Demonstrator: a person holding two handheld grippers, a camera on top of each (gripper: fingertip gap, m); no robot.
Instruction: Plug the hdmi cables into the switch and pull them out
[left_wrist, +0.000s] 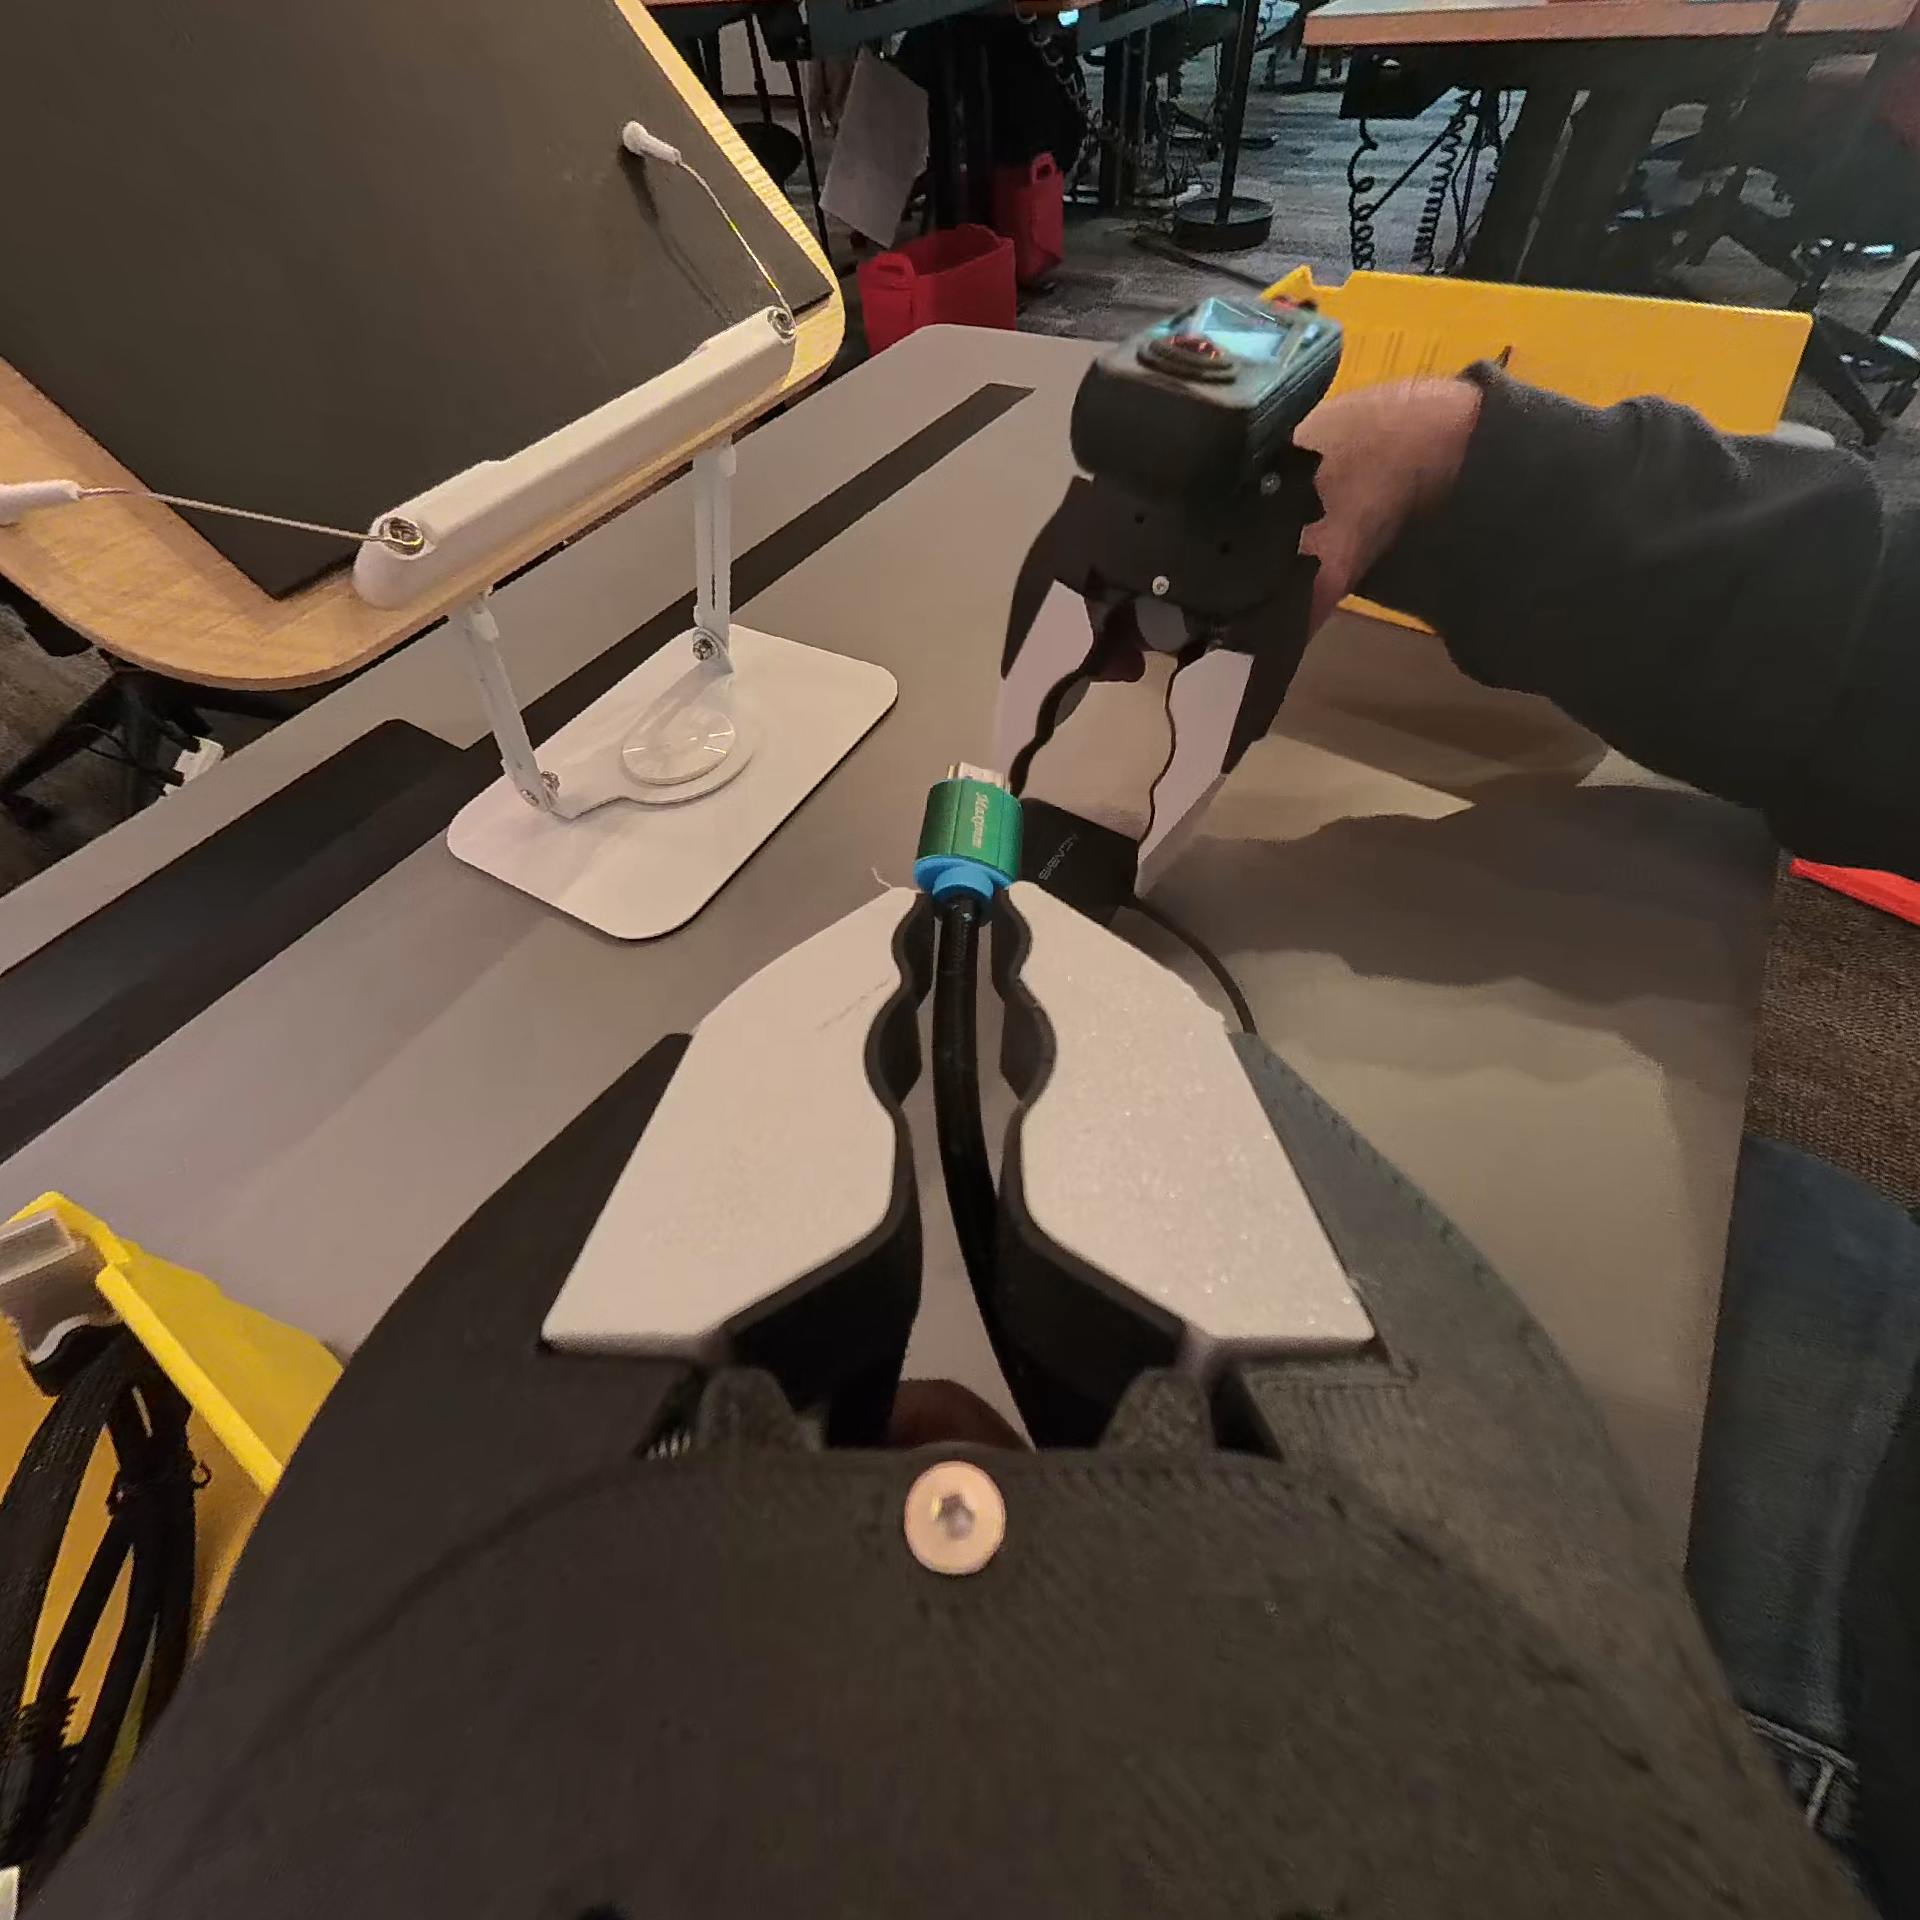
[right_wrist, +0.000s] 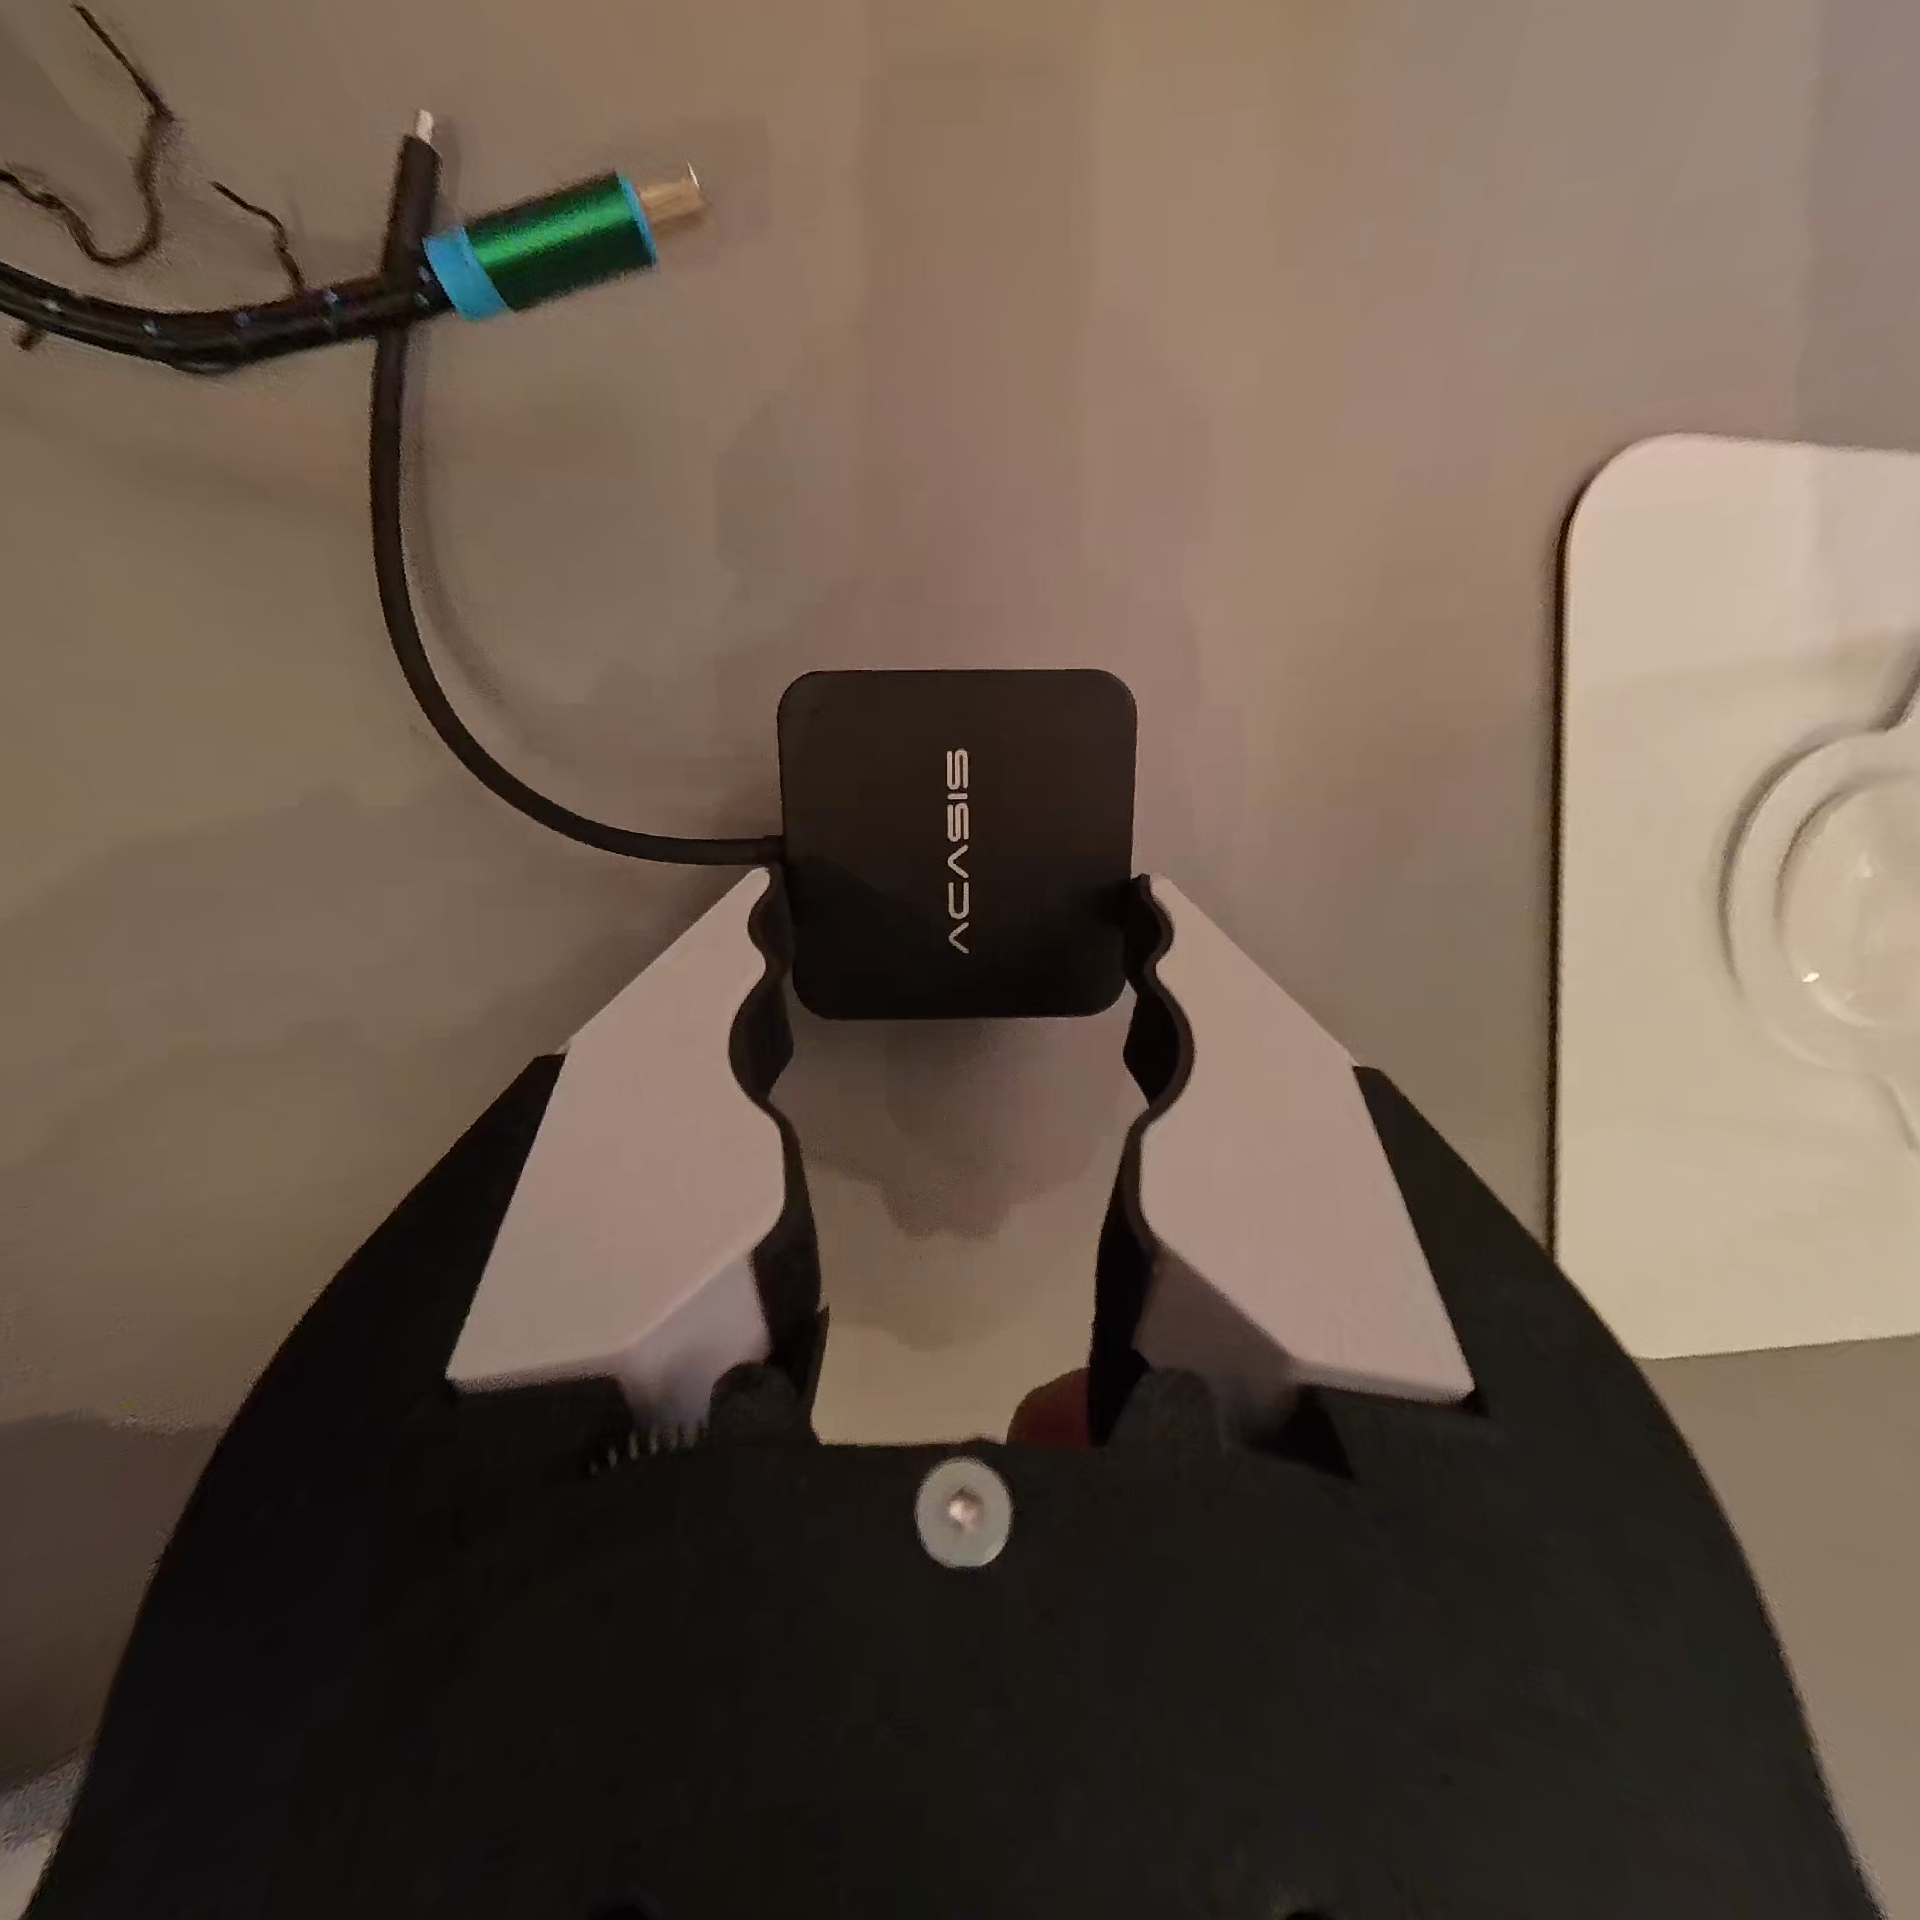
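The left gripper (left_wrist: 961, 914) is clamped on a black braided HDMI cable (left_wrist: 961, 1081) just behind its green metal plug (left_wrist: 964, 826), just beside the small square black switch (right_wrist: 956, 842); the right gripper (right_wrist: 956, 914) pinches that switch's sides against the grey table (right_wrist: 1299, 312).

A grey desk (left_wrist: 312, 1039) with dark inlaid strips is seen in the foreground. On it a white stand (left_wrist: 675, 821) is set, by which a tilted wooden board (left_wrist: 208, 582) with a black panel is carried. Beyond the desk edge, patterned carpet (left_wrist: 1143, 270), red bins (left_wrist: 935, 286), a yellow crate (left_wrist: 1558, 343) and other wooden tables (left_wrist: 1558, 21) on dark legs are shown. Soft shadows are cast across the desk.
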